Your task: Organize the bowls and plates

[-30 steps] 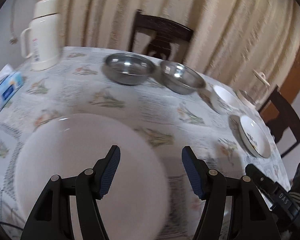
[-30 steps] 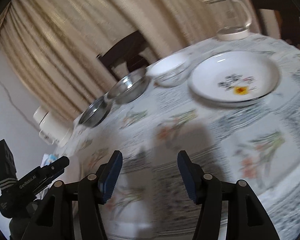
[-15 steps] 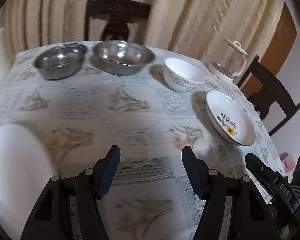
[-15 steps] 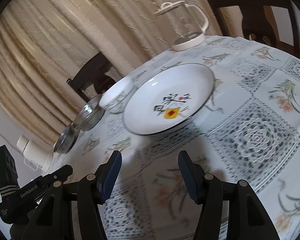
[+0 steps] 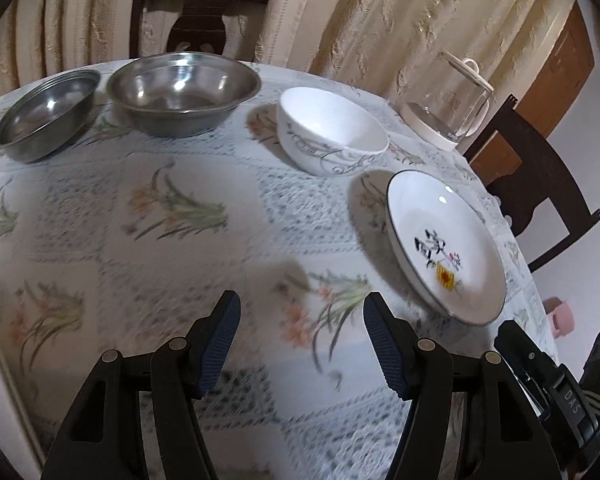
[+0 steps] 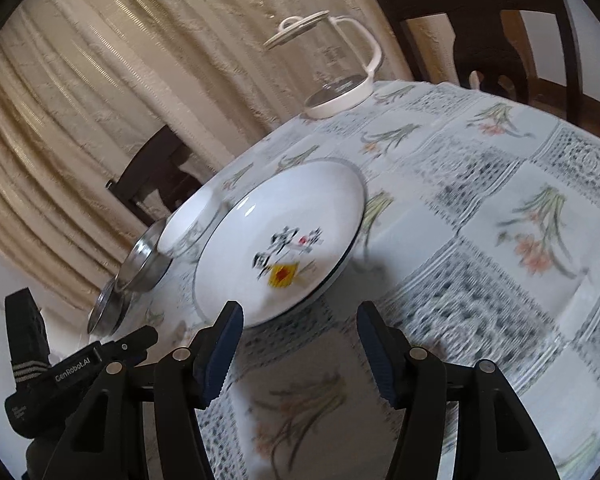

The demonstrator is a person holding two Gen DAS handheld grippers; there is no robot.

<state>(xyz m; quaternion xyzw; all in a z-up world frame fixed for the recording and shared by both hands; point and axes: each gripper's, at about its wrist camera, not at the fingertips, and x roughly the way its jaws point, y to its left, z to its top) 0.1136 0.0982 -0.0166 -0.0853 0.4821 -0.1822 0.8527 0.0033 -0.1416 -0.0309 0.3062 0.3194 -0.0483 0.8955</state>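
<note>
A white plate [image 5: 444,240] with black characters and a yellow mark lies at the right of the flowered tablecloth. Behind it stands a white patterned bowl [image 5: 332,140]. Two steel bowls stand at the back, a larger one [image 5: 184,92] and a smaller one [image 5: 48,116] to its left. My left gripper [image 5: 300,344] is open above bare cloth, left of the plate. In the right wrist view the same plate [image 6: 280,240] lies just beyond my open right gripper [image 6: 298,348], with the white bowl [image 6: 188,220] and steel bowls [image 6: 144,260] behind. Nothing is between either pair of fingers.
A glass jug with a white lid [image 5: 448,100] stands at the back right, near the table edge [image 5: 532,280]. Dark wooden chairs [image 5: 204,12] stand around the round table. Curtains hang behind. The other gripper's body [image 6: 60,368] shows at the lower left in the right wrist view.
Both grippers swung right. The big plain white plate and thermos left the left wrist view; the patterned plate grew nearer in both views. Both grippers stayed open.
</note>
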